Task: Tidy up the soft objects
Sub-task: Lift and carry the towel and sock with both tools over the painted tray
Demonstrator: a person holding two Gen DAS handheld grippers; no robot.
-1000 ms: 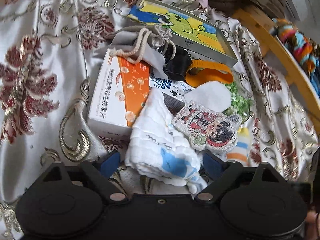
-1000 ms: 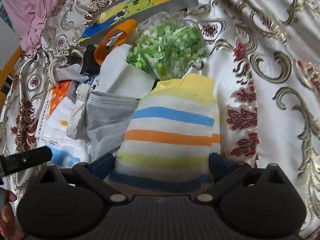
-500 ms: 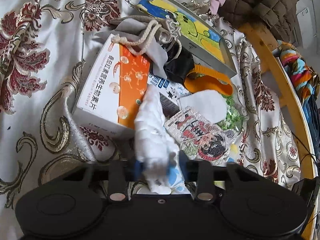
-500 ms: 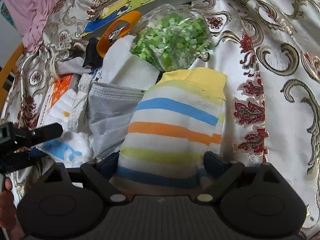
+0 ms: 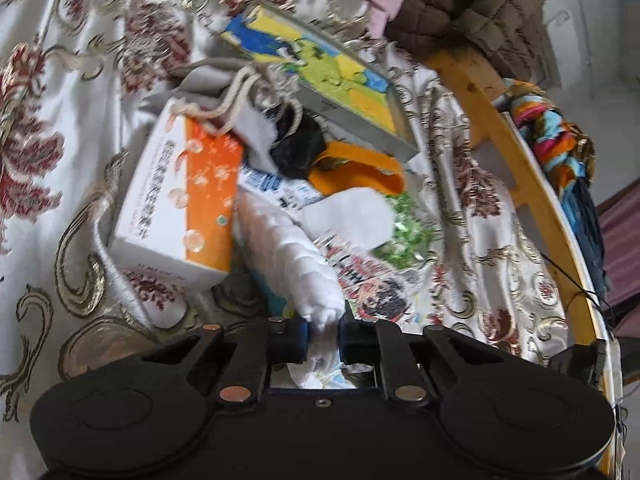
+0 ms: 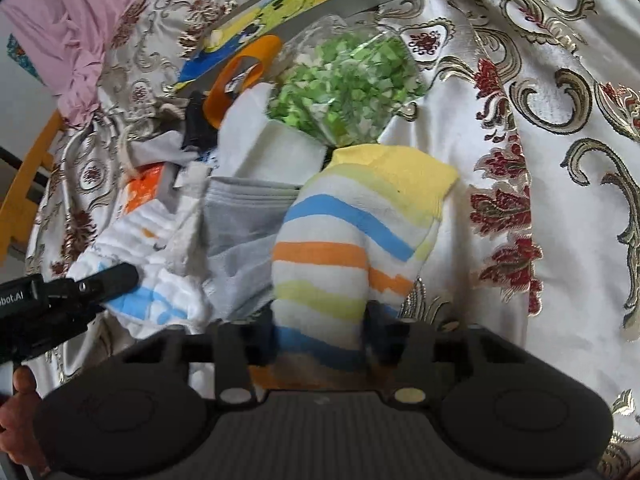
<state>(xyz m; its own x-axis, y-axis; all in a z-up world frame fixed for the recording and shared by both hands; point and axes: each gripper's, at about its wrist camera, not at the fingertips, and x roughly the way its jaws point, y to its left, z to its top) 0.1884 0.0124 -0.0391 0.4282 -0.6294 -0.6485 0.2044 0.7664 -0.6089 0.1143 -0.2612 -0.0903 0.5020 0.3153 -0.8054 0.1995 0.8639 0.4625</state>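
My left gripper (image 5: 323, 334) has just been closing & is now pinched nearly shut on the white cloth (image 5: 294, 256); cloth is bunched into a narrow roll between the pads, running up fwd from the jaws; its far end lies beside the orange box (image 5: 180, 196) & over a flat cartoon patch (image 5: 372, 288). My right gripper (image 6: 320, 340) has also just been closing; jaws now narrow, squeezing the striped sock (image 6: 352, 240) at its blue-banded end; sock buckled, yellow cuff away from me, near the bag of green bits (image 6: 344, 88). A grey sock (image 6: 244, 232) lies just left of the striped one, touching it. In the right view the left gripper's finger (image 6: 100, 280) rests on the cloth's blue-printed edge; my left hand (image 6: 18, 420) shows at the lower left. All sits on the brocade spread (image 6: 540, 160); picture book (image 5: 320, 76) at the far side of the pile.
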